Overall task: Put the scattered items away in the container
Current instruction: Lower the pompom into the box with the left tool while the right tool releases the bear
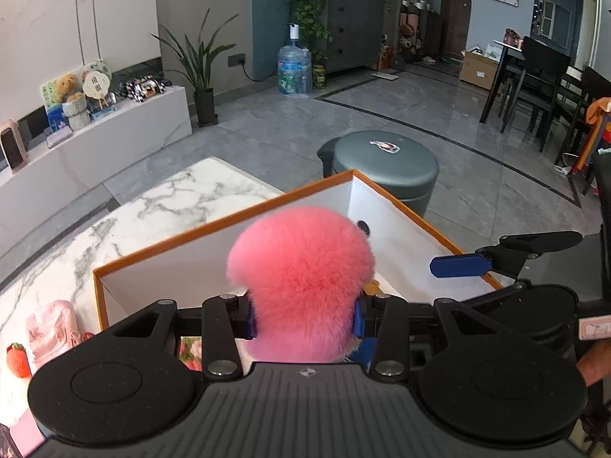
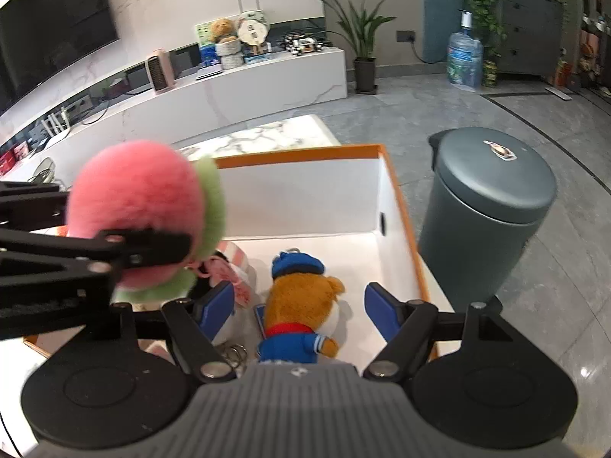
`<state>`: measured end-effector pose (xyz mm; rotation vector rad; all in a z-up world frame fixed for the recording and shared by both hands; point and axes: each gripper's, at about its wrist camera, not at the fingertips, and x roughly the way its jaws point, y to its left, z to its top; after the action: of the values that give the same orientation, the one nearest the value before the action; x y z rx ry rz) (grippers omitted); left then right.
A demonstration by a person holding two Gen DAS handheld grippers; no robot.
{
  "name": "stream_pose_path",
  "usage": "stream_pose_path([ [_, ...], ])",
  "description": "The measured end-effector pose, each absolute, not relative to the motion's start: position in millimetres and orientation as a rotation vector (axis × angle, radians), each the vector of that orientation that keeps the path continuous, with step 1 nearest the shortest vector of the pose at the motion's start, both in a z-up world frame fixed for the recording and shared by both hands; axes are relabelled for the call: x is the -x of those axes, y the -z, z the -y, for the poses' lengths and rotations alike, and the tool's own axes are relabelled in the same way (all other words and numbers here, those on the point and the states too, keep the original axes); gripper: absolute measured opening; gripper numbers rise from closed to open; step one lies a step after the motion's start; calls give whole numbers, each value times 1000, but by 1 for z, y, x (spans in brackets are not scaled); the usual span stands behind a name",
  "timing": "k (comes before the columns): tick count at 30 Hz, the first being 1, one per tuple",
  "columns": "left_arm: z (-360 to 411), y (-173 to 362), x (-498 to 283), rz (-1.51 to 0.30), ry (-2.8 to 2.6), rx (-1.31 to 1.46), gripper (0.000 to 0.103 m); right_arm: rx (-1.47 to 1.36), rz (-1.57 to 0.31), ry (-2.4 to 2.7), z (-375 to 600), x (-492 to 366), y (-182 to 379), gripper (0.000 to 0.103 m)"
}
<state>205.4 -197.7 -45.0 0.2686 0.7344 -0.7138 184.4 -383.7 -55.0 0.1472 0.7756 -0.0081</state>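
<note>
Box on table; stool off its 3 o'clock side, on floor. Bear toy inside box, lying between right gripper fingers, untouched. Fluffy ball at 9 o'clock, clamped in left gripper over box.

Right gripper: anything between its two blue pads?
In the right wrist view, the bear plush in blue cap and shirt lies on the box floor between the right gripper's pads, untouched; the jaws stand apart from it.
</note>
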Motion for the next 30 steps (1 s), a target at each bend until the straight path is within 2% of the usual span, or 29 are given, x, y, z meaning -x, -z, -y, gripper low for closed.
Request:
stream_pose_path([
  [7,195,60,-192,-811,772,-343,49,-252,-747,76,398,-176,52,76],
  [14,195,76,-197,-887,796,-319,50,-256,-735,78,394,-178,51,58],
  [21,195,80,-197,-885,809,-304,58,-263,-752,56,387,-181,56,57],
  [26,197,84,-196,-892,820,-296,58,-262,-760,49,383,-183,60,57],
  [28,196,84,-195,-891,826,-294,56,-260,-761,49,382,-182,60,57],
  [30,195,83,-196,-900,838,-286,44,-257,-763,53,381,-181,60,56],
])
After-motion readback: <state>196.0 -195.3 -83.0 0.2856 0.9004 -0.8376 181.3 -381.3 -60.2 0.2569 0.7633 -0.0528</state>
